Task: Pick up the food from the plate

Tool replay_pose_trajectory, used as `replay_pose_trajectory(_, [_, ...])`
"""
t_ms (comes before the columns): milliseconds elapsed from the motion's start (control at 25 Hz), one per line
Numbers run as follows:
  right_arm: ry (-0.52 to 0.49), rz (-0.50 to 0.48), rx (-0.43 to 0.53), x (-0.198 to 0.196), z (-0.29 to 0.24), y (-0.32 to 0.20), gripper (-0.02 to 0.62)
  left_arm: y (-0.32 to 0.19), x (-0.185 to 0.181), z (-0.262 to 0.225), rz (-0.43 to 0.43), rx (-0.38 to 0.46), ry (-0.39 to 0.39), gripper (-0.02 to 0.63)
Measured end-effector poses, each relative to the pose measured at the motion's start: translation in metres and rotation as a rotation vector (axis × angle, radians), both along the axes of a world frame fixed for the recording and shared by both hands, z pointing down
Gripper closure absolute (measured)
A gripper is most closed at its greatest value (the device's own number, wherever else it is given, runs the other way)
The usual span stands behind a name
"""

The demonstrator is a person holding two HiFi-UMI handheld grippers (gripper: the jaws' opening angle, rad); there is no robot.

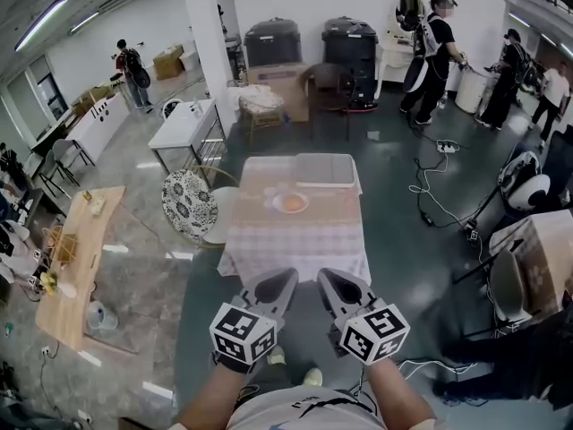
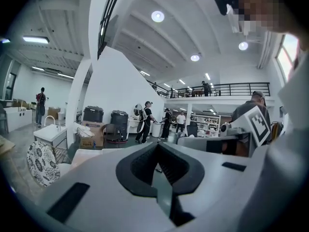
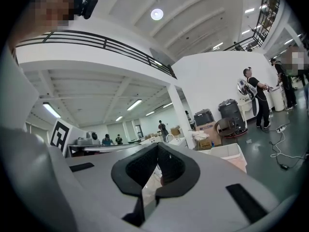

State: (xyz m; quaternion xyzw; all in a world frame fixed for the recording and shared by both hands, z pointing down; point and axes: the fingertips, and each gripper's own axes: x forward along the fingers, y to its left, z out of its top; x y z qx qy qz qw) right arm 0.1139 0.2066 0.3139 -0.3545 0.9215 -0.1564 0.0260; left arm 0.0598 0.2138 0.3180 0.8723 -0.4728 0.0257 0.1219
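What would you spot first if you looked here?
The left gripper and right gripper poke out side by side at the bottom of the head view, both shut and empty. Beyond them stands a table with a plate of food.

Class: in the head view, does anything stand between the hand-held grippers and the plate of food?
Nothing visible does. Only bare tablecloth lies between the plate and the left hand-held gripper or right hand-held gripper; the flat grey object sits beyond.
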Motion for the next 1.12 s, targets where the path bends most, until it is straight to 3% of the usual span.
replay_pose_trajectory(520, [0.015,0.065,-0.008,0.001,0.009,-0.059,0.581,-0.067,-0.001,0.01,0.058,0.012,0.013,0.6])
replay_pose_trajectory(880, [0.029,0.146,-0.038,-0.035,0.024,-0.152,0.581,-0.159,-0.038,0.027,0.133,0.01,-0.021,0.6])
replay_pose_trajectory(1120, [0.034,0.224,-0.067,-0.065,0.04,-0.219,0.581,-0.225,-0.073,0.049,0.18,0.002,-0.085,0.6])
